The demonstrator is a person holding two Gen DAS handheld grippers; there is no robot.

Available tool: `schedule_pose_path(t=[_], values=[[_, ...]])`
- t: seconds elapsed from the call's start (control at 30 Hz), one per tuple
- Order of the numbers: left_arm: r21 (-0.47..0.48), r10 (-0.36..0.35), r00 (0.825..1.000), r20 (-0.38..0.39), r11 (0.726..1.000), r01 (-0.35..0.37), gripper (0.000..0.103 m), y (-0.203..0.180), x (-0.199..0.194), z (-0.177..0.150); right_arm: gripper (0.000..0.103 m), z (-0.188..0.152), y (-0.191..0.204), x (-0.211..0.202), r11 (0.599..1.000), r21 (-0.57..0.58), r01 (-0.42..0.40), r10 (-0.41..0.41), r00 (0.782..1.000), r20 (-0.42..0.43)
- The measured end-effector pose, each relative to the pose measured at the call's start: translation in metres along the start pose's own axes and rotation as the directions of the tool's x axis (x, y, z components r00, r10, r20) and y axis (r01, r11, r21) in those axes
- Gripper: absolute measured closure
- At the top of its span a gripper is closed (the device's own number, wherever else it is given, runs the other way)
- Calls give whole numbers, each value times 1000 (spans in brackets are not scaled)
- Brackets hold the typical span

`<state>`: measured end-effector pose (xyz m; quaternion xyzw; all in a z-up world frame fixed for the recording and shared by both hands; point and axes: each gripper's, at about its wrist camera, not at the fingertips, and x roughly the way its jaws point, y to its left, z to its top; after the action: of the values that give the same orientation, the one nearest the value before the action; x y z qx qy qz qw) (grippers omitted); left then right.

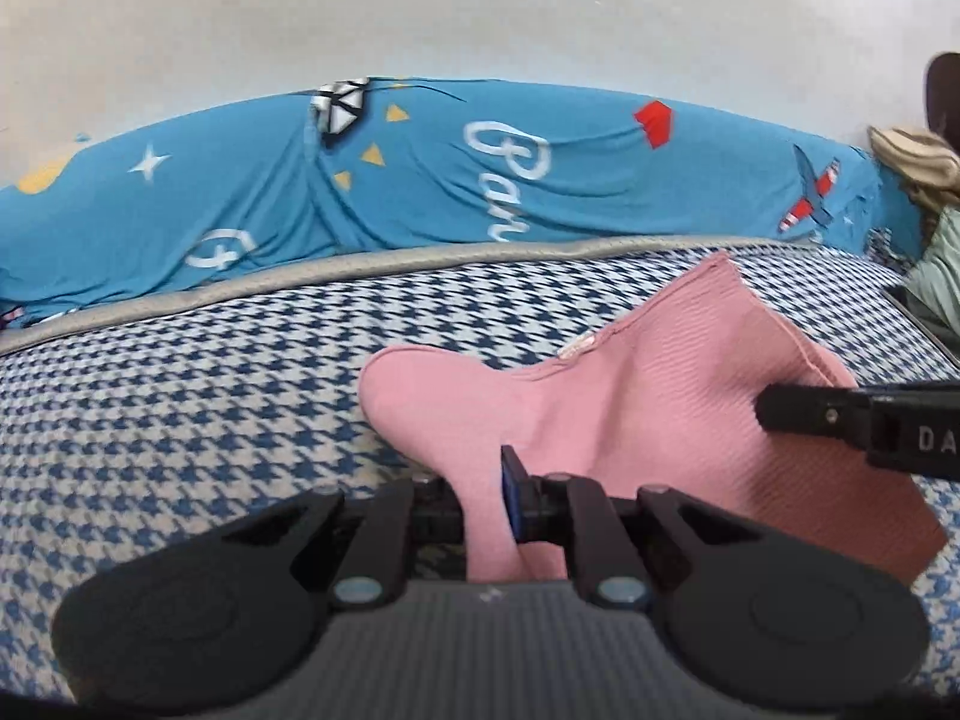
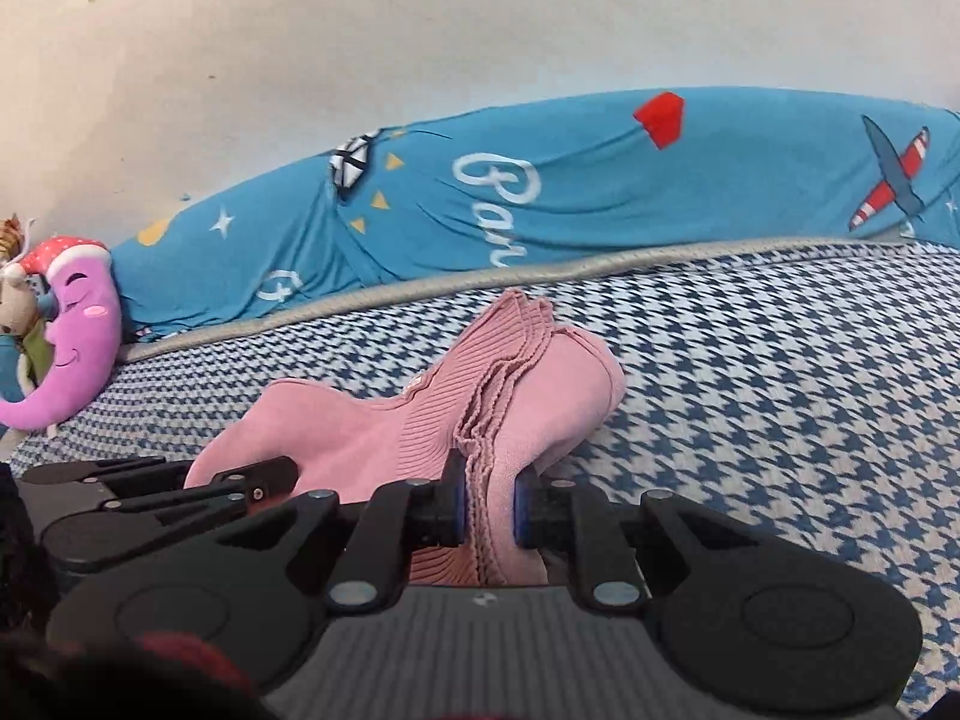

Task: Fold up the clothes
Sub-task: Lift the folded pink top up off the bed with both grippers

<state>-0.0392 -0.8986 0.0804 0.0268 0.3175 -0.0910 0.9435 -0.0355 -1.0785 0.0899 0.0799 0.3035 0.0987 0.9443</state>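
Pink ribbed knit garment (image 1: 630, 408) hung low centre over the houndstooth bed (image 1: 180, 396); my left tongs (image 1: 489, 498) pinched one edge, my right tongs (image 2: 487, 510) clamped bunched hem layers, probably keeping it stretched for a fold.

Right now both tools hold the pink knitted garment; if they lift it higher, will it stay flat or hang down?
The pink knitted garment will probably hang down: it already sags and bunches between the right tool and the left tool. It looks light, thin ribbed knit. The stacked ruffled edges may slide apart, though the grip seems firm.
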Motion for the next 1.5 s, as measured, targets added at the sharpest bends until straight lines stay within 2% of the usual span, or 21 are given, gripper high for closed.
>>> schedule_pose_path(t=[0.33, 0.73, 1.03, 1.5], values=[[-34, 104, 994, 46, 994, -102, 93, 32, -26, 1, 87, 8, 34, 1, 997, -24, -71, 72, 997, 30], [-62, 238, 967, 92, 971, -233, 93, 94, -78, -8, 87, 8, 99, 7, 975, -66, -214, 216, 976, 39], [-106, 359, 929, 87, 931, -349, 93, 154, -111, -27, 87, 1, 161, 18, 936, -113, -334, 338, 941, 19], [-178, 505, 861, 63, 854, -488, 93, 220, -143, -48, 87, -2, 242, 37, 885, -175, -431, 433, 901, -28]])
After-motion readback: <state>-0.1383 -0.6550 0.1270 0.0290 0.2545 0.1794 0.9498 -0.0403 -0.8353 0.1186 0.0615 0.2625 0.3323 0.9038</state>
